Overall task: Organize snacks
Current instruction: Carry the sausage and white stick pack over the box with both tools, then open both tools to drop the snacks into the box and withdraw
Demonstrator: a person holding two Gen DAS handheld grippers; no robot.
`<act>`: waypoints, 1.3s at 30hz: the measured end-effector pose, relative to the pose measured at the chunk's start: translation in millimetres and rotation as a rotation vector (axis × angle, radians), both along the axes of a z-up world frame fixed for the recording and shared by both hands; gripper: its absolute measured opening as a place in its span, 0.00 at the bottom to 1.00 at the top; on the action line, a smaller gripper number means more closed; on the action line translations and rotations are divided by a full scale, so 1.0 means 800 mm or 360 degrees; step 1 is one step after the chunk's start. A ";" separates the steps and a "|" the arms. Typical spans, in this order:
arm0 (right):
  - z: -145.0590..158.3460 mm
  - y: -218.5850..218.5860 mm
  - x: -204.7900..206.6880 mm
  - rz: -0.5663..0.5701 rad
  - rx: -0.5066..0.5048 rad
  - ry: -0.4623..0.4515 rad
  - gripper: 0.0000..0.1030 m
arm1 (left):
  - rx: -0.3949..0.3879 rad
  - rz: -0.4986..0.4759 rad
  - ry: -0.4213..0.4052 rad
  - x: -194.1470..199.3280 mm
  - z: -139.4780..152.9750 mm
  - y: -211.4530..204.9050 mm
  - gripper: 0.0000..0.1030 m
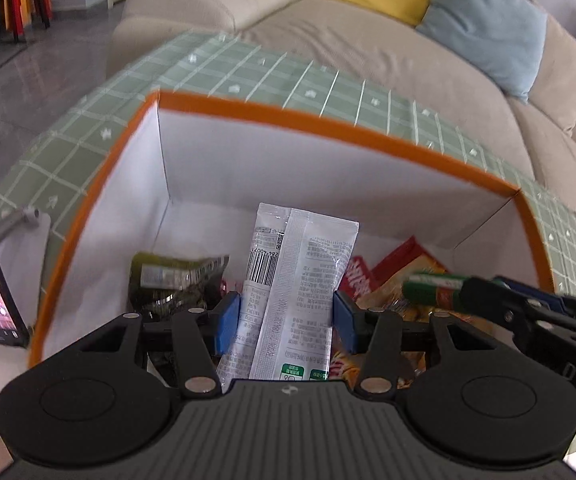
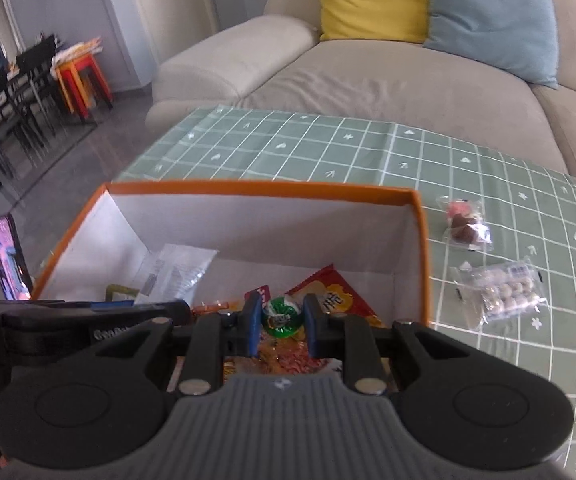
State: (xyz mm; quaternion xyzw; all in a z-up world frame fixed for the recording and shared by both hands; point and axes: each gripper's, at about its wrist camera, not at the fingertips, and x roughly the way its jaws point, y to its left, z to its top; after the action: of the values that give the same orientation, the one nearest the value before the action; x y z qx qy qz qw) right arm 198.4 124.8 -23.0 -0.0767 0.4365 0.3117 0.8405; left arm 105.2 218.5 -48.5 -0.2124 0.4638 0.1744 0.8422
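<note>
An orange-rimmed white box (image 1: 328, 120) stands on the green checked tablecloth and shows in the right wrist view too (image 2: 255, 191). My left gripper (image 1: 286, 316) is shut on a white snack packet (image 1: 300, 272) and holds it over the box; the packet shows in the right wrist view (image 2: 175, 272). My right gripper (image 2: 280, 326) is shut on a small green candy (image 2: 281, 316), also over the box, and shows at the right in the left wrist view (image 1: 436, 290). In the box lie a dark green packet (image 1: 167, 280) and red-yellow packets (image 1: 400, 276).
Two clear-wrapped snacks lie on the cloth right of the box: a brown-pink one (image 2: 466, 226) and one with pale round balls (image 2: 502, 292). A phone (image 2: 5, 256) stands left of the box. A beige sofa (image 2: 368, 80) with yellow and blue cushions runs behind the table.
</note>
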 end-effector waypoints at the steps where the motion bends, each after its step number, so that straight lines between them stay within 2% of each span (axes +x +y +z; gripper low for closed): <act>1: -0.003 0.006 0.001 0.0013 -0.0022 -0.0005 0.18 | 0.0005 -0.0001 0.0025 0.001 -0.003 0.000 0.55; 11: -0.025 0.033 0.007 0.0064 -0.0139 0.0005 0.18 | -0.0042 0.0030 0.0085 0.003 -0.008 0.010 0.56; 20: -0.041 0.030 0.010 0.0051 -0.0181 0.0046 0.20 | 0.0015 0.0019 0.0156 0.013 -0.013 0.007 0.57; 25: -0.041 0.027 0.010 0.0053 -0.0185 0.0035 0.22 | 0.0054 0.0005 0.0175 0.015 -0.011 0.003 0.66; 31: -0.033 0.018 0.004 0.0067 -0.0178 -0.0018 0.31 | 0.0110 0.0008 0.0171 0.014 -0.007 -0.004 0.81; 39: -0.007 -0.008 -0.013 0.0074 -0.0100 -0.0152 0.48 | 0.0169 0.0031 0.0123 0.006 0.005 -0.016 0.83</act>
State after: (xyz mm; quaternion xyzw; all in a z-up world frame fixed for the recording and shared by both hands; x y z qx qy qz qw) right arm 187.8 118.8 -28.5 -0.1281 0.4035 0.3133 0.8501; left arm 110.4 205.5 -44.2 -0.1649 0.4841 0.2150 0.8320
